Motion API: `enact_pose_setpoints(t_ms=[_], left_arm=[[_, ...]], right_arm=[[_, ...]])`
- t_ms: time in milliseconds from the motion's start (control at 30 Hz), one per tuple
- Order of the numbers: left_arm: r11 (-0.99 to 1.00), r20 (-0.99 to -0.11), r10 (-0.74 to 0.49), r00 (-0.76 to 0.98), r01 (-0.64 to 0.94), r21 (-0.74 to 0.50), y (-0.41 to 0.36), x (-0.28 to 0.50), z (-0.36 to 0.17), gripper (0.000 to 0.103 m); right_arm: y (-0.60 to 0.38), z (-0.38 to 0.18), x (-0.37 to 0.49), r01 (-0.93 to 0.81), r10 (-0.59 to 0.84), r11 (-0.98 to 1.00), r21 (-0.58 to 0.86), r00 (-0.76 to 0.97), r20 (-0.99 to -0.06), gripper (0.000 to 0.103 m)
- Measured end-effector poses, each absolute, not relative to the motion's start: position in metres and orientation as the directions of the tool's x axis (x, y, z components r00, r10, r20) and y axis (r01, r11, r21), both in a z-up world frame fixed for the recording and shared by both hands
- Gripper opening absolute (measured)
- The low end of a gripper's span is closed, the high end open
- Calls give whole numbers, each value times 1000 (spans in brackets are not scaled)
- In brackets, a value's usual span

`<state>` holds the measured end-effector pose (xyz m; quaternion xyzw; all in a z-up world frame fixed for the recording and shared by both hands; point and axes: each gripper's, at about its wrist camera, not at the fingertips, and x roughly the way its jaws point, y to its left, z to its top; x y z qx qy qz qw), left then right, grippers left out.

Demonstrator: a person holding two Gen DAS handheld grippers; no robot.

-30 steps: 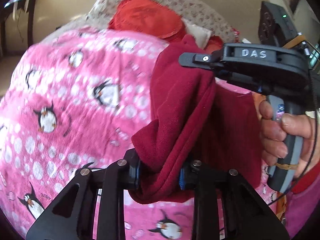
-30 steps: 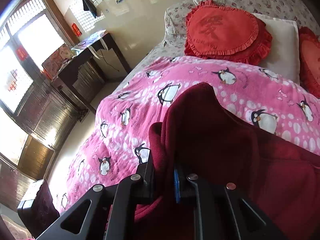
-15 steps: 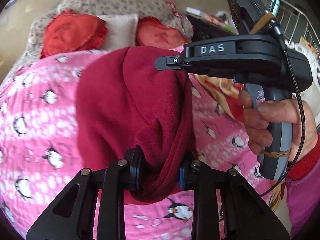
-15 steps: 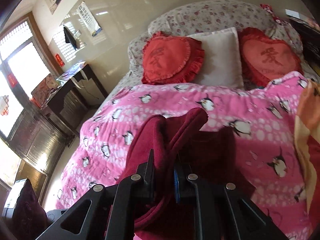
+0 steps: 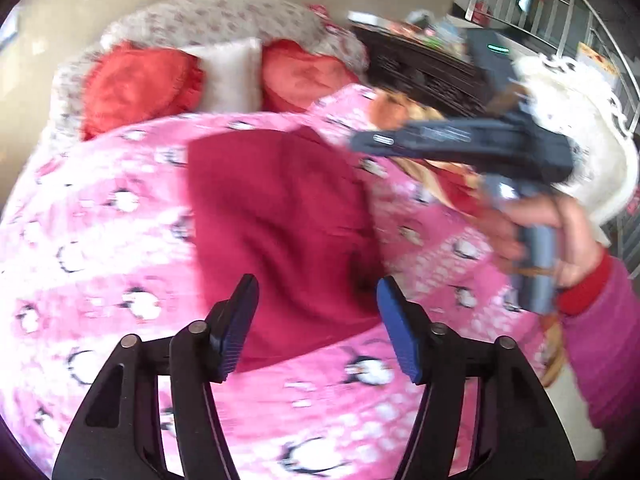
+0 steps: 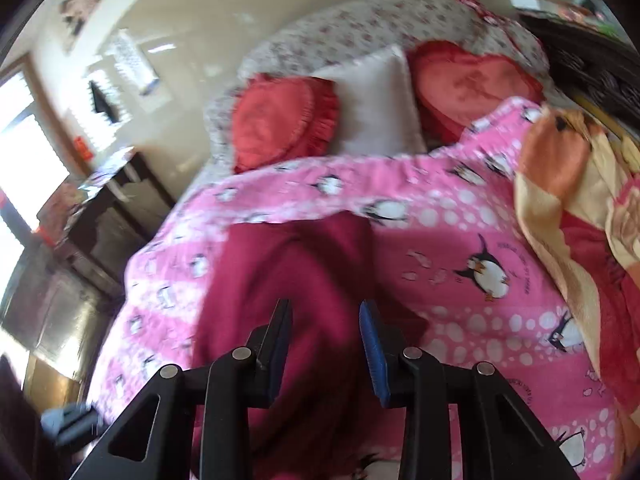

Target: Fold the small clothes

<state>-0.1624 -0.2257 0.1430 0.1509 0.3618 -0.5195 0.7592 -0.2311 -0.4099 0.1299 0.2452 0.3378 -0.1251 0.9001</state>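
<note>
1. Left wrist view: the left gripper (image 5: pixel 316 316) stood wide open, its blue-padded fingers (image 5: pixel 394 328) spread with nothing between them. The dark red garment (image 5: pixel 280 208) lay flat on the pink penguin blanket (image 5: pixel 100 248), just ahead of and between the fingertips. Up and to the right of the garment, the right gripper (image 5: pixel 460 148) was blurred, held by the right hand (image 5: pixel 556 220); its jaws could not be made out here. Beyond the garment lay two red cushions (image 5: pixel 136 84) with a white pillow (image 5: pixel 232 76) between them.

2. Right wrist view: the right gripper (image 6: pixel 324 340) was parted, holding nothing. The dark red garment (image 6: pixel 288 280) lay under and ahead of its fingers on the pink penguin blanket (image 6: pixel 460 240). Far right lay an orange and yellow cloth (image 6: pixel 568 184). Ahead sat the red cushions (image 6: pixel 280 120) and white pillow (image 6: pixel 376 108).
</note>
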Motion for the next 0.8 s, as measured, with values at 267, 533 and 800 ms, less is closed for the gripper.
enact_pose_setpoints(t_ms=[267, 533, 800], left_arm=[[565, -811, -523, 262, 819, -100, -246, -119, 77, 62], [559, -840, -489, 235, 823, -95, -252, -123, 48, 62], [559, -837, -485, 253, 826, -74, -243, -123, 53, 62]], right_arm=[[-320, 114, -222, 178, 53, 954, 241, 691, -721, 33], [-357, 54, -250, 362, -79, 915, 176, 590, -804, 26], [-337, 96, -289, 272, 70, 889, 369, 715, -695, 44]])
